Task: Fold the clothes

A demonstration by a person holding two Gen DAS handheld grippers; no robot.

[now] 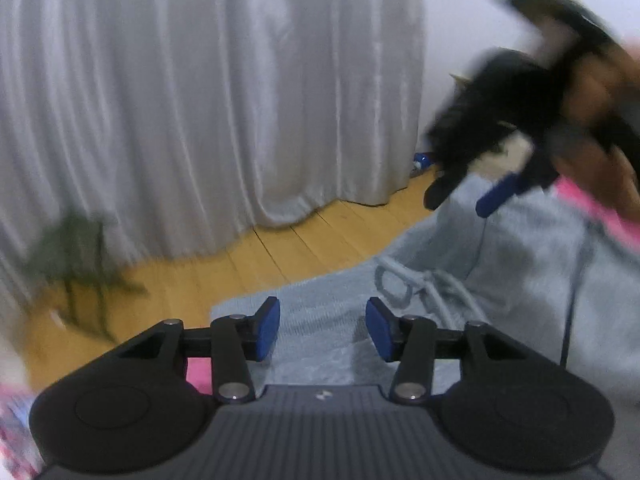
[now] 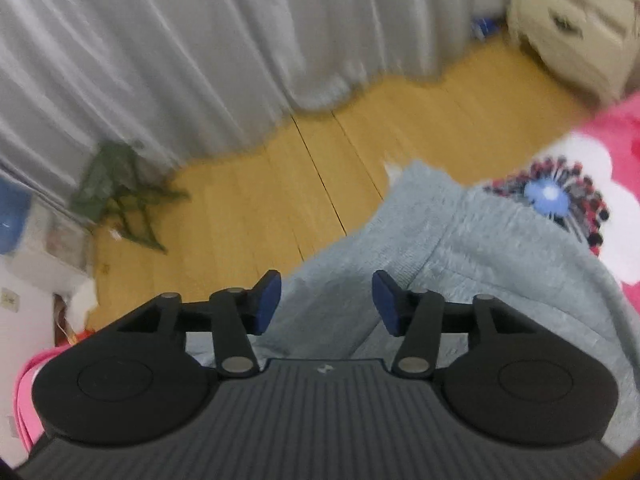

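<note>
A light grey fleece garment [image 1: 520, 280] lies rumpled on a pink flowered bedspread [image 2: 612, 148], with its drawstring [image 1: 404, 280] looped on top. My left gripper [image 1: 323, 328] hovers over the garment's near edge, jaws apart, with only cloth showing below the gap. The right gripper [image 2: 327, 304] is also open above the same garment [image 2: 480, 248], and its blue pads hold nothing. In the left wrist view the right gripper [image 1: 466, 198] appears blurred at the upper right, held in a person's hand [image 1: 600, 92], fingers spread over the far part of the garment.
A grey curtain [image 1: 200, 100] hangs down to a wooden floor [image 1: 280, 256] beyond the bed edge. A green folding object [image 2: 116, 196] lies on the floor by the curtain. A cream drawer cabinet [image 2: 572, 28] stands at the far right.
</note>
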